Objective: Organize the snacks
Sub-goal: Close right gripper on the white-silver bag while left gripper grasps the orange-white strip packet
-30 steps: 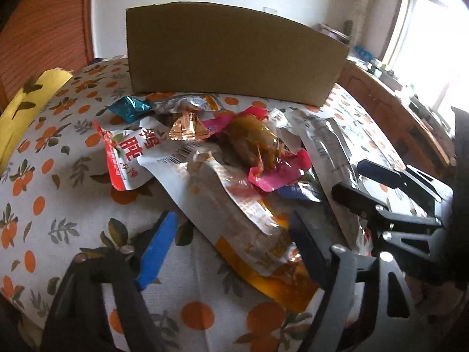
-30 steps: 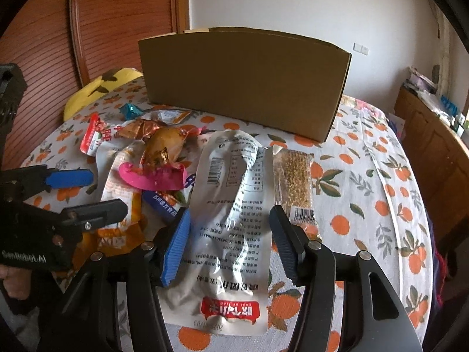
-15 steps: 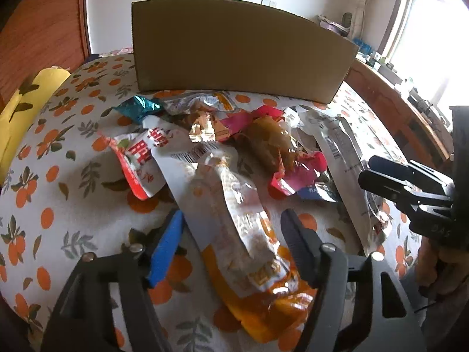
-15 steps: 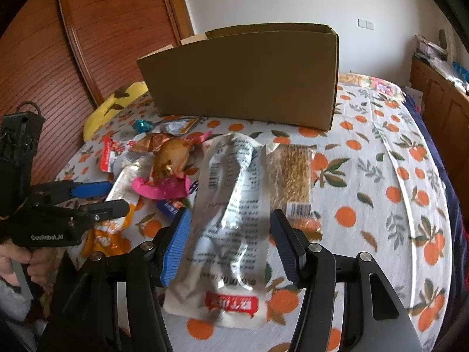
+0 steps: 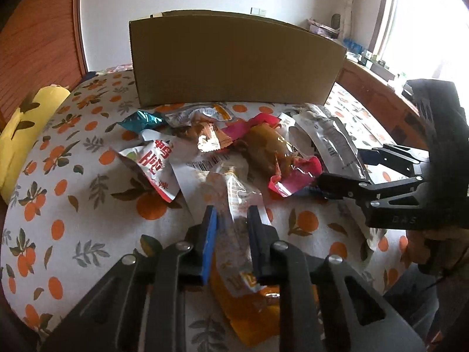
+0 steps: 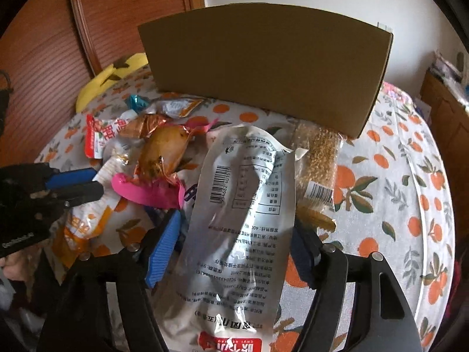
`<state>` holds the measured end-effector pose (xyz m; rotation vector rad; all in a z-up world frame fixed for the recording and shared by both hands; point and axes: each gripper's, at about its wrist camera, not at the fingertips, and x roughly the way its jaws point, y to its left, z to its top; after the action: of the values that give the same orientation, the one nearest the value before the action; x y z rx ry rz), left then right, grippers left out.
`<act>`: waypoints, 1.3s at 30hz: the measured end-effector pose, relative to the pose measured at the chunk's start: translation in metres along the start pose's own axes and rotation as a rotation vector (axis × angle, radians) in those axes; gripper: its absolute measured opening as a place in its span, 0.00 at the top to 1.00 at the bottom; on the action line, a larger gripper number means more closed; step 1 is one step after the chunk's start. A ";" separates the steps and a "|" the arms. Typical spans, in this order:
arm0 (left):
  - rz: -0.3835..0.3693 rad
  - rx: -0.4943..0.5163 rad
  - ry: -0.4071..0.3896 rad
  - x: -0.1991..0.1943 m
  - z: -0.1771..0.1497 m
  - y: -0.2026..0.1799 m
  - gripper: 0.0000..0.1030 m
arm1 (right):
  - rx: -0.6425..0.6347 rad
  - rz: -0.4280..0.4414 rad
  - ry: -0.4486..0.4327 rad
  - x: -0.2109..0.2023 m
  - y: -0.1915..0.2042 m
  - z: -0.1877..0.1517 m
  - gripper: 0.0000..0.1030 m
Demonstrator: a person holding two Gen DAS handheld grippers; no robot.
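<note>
Barcode on silver packet (image 6: 243, 205), red Chinese characters, left claw (image 5: 231, 223) pinching orange packet (image 5: 249, 299).

- Large red Chinese characters are printed on the crumpled white-and-red snack packet (image 5: 152, 161).
- A black barcode with digits, only partly legible, is carried by the long silver foil pouch (image 6: 243, 205).
- Small Chinese print there cannot be read.

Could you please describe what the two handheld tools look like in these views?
Both are black skeletal frames with triangular cut-outs and silver pivot screws. The left tool and the right tool each pair one bright blue ribbed finger pad with a darker one. The left tool's body carries small white lettering, which I cannot read with certainty. No sleeves show.
</note>
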<state>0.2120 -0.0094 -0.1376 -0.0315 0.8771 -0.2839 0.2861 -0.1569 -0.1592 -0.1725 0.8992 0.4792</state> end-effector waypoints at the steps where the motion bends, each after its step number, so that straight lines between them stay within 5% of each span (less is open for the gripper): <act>1: -0.003 -0.015 0.002 0.000 0.000 0.003 0.79 | 0.004 -0.002 0.002 0.000 0.000 0.000 0.31; 6: 0.004 -0.056 0.018 0.007 0.002 0.012 0.55 | 0.031 -0.002 0.001 -0.003 -0.003 -0.002 0.40; 26: 0.019 -0.041 0.029 0.034 0.029 0.011 0.35 | 0.036 -0.013 -0.037 -0.010 -0.004 -0.011 0.41; 34: 0.004 -0.023 0.018 0.035 0.028 0.012 0.35 | 0.040 0.002 -0.049 -0.013 -0.006 -0.013 0.41; 39: 0.014 -0.004 -0.002 0.034 0.029 0.009 0.58 | 0.049 0.017 -0.056 -0.015 -0.008 -0.014 0.40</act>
<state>0.2562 -0.0121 -0.1459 -0.0293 0.8759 -0.2693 0.2717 -0.1738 -0.1566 -0.1066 0.8577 0.4748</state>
